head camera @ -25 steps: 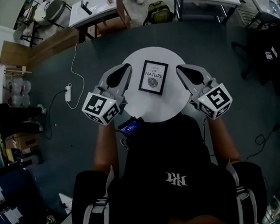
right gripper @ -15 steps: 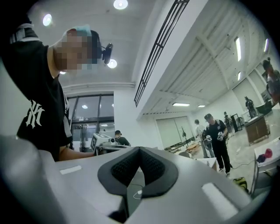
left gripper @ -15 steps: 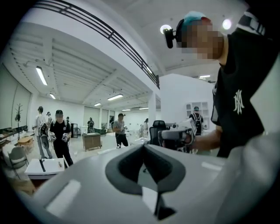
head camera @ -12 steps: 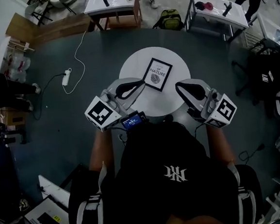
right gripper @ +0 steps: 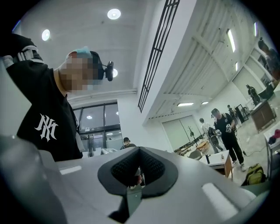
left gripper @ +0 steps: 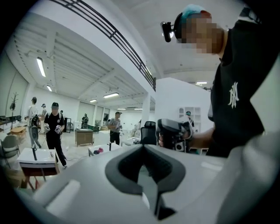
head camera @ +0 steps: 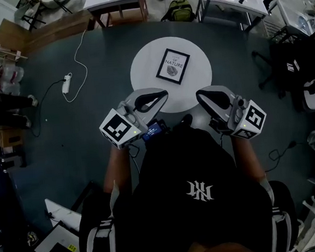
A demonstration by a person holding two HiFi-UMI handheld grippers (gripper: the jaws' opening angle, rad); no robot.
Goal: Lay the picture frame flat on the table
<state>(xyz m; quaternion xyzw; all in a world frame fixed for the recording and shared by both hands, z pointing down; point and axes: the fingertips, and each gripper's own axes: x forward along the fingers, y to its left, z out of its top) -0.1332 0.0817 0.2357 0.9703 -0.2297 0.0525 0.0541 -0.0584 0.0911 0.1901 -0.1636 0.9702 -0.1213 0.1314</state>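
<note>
While the picture frame (head camera: 173, 66) lies flat and face up near the middle of the round white table (head camera: 143, 74), both grippers hang back by the person's chest, well apart from it. Left gripper (head camera: 164, 96): jaws pressed together, nothing between them. Right gripper (head camera: 200, 96): same story, closed and empty. The 2 tips angle toward each other.

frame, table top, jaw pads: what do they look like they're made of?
Picture frame: thin matte black border, wood or plastic, can't tell; white printed insert.
Table: smooth, even white round top with no grain, probably laminate or paint.
Left gripper pads: dark, dimpled, rubbery-looking, set in smooth pale grey plastic shells. Right gripper pads: the same.
</note>
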